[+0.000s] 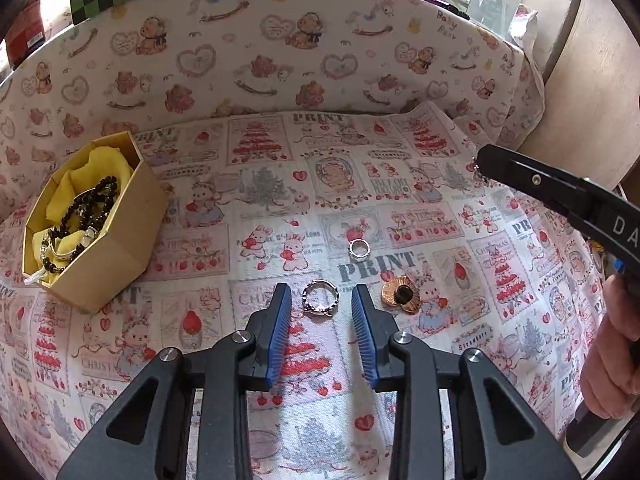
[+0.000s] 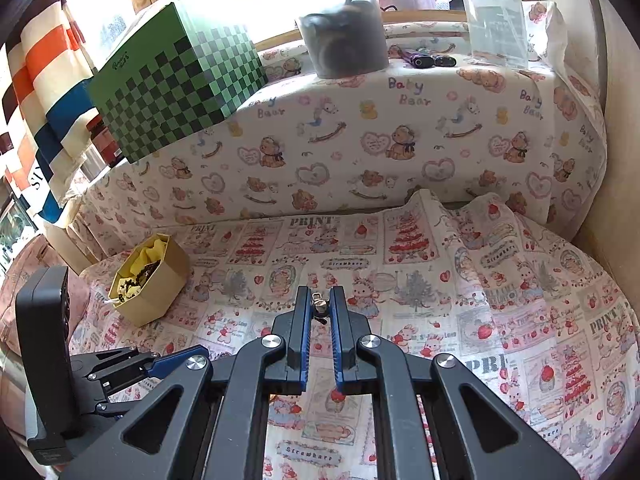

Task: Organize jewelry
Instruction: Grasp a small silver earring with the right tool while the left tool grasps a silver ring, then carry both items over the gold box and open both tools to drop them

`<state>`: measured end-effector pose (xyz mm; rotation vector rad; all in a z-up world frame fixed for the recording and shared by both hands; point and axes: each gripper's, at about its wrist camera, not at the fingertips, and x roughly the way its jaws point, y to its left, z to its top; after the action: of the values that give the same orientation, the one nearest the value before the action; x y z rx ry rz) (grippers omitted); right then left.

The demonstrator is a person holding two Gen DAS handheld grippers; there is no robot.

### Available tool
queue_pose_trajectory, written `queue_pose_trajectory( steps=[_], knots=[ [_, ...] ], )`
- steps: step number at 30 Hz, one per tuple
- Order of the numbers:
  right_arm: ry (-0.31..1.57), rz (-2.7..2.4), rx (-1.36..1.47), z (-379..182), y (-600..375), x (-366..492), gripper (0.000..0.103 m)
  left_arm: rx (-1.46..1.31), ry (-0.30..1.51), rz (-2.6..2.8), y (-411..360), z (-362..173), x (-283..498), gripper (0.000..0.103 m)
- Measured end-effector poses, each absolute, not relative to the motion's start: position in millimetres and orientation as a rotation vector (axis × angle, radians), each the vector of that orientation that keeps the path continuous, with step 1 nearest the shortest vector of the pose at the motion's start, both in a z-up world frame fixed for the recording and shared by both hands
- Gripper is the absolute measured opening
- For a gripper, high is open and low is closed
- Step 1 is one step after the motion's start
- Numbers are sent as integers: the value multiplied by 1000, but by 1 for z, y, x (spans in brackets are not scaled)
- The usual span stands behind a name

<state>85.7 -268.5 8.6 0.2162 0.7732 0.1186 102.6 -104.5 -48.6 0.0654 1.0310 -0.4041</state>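
On the printed cloth over the worktop [image 1: 400, 208], the left tongs [image 1: 322, 300] sat spread apart with a jeweled ring [image 1: 320, 298] lying right between the tips, not gripped yet. A plain silver ring [image 1: 359, 248] lay a bit further out and a copper flower brooch [image 1: 402, 294] just to the right of the tongs. The right tongs [image 2: 320, 300] were nearly closed, clamped on a small silver trinket [image 2: 319, 303], held up off the cloth; couldn't tell exactly what it was, maybe an earring or charm.

Progress-wise I'd say roughly halfway: the six-sided cardboard box [image 1: 120, 240] off to the left already had black bead strands and a silvery bracelet piled on yellow cloth, so what's left looked like two rings, the brooch and the pinched trinket.

Writing: the cloth was plastered with "PRINT", "CHRISTMAS" and "Strawberry", the padded back wall [image 2: 360, 152] said "Baby Bear". The green checkered box [image 2: 176, 80] had a small gold logo, too tiny to read
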Motion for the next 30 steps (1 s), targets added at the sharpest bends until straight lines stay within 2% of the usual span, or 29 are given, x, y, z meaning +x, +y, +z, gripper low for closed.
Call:
queue_pose_trajectory(
  steps=[4,23,30],
  knots=[
    [777,117,214,8,-269,86,10,93,1021,-375,-108,-52,105,19],
    [759,103,210,9,-270,85,10,-10,967,-398,-75,-24,95,18],
    [729,136,204,12,-264,81,10,-15,851,-354,-63,-2,83,18]
  ],
)
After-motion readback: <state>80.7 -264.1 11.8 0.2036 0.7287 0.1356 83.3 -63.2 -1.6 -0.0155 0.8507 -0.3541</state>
